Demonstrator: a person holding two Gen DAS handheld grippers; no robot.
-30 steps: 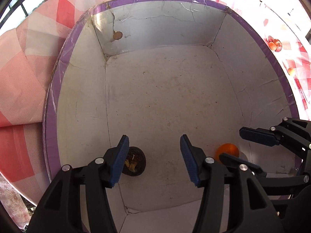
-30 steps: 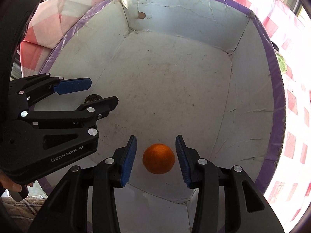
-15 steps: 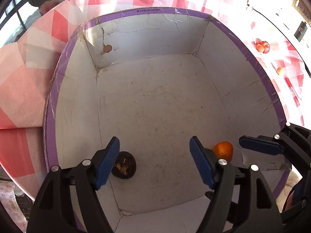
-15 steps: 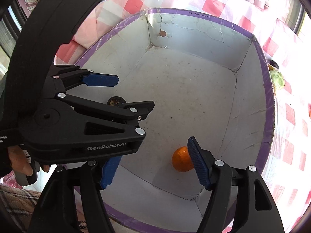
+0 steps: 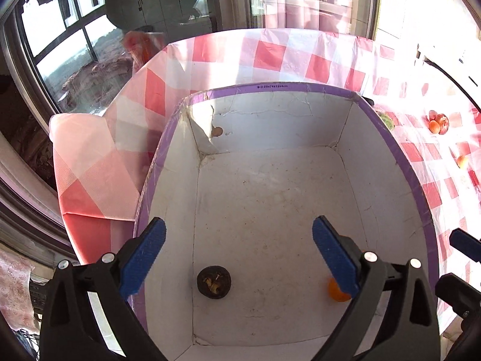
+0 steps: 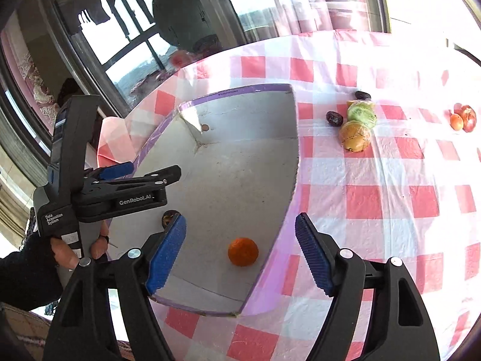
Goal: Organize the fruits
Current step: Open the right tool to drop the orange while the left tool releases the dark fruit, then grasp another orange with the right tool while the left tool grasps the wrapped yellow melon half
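A white box with a purple rim (image 5: 300, 86) (image 6: 240, 91) stands on the checked tablecloth. On its floor lie a dark round fruit (image 5: 214, 282) (image 6: 167, 217) and an orange (image 5: 336, 294) (image 6: 243, 251). My left gripper (image 5: 237, 228) (image 6: 156, 168) hovers above the near end of the box, its jaws opening wide and empty, with the dark fruit below them. My right gripper (image 6: 240, 222) hangs over the box's right wall, jaws opening, the orange lying free below. In the left wrist view one right finger (image 5: 464, 245) shows at the right edge.
On the cloth right of the box lie a green fruit (image 6: 362, 113), a yellowish fruit (image 6: 354, 136), dark dates (image 6: 334, 118) and red fruits (image 6: 464, 118) (image 5: 439, 123). The table edge and a window are at the left. A hand (image 6: 64, 251) grips the left tool.
Both grippers rose out of the box and their jaws spread. The right gripper let go of the orange and swung right, bringing the tablecloth and its fruits into view.
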